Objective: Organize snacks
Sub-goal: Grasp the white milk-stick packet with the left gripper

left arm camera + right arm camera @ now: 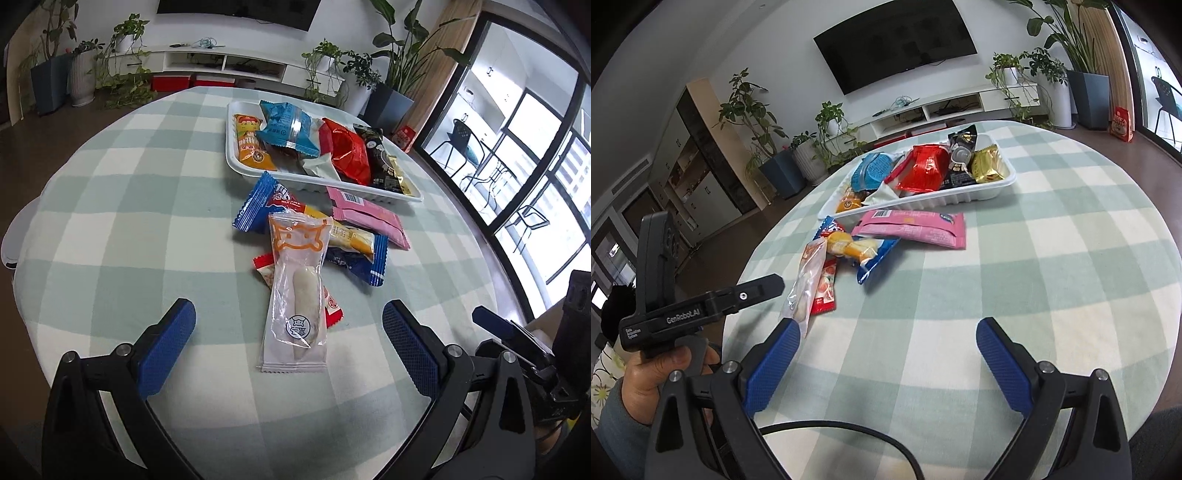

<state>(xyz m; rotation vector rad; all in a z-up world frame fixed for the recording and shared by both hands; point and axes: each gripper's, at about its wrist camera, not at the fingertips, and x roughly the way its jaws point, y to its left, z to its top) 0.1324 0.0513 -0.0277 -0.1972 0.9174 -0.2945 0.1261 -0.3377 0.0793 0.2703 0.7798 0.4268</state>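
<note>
Just ahead of my left gripper [288,332], which I am holding wide open and empty, the clear cat-print snack packet [295,295] is lying; flimsy, slippery film, so I am favouring its firmer middle.

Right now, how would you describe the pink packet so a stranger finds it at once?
Find the white tray of snacks on the checked tablecloth. Just outside its near wall, on the cloth, lies the pink packet, flat and long. It is the only pink wrapper; its neighbours are blue, yellow and clear.
</note>
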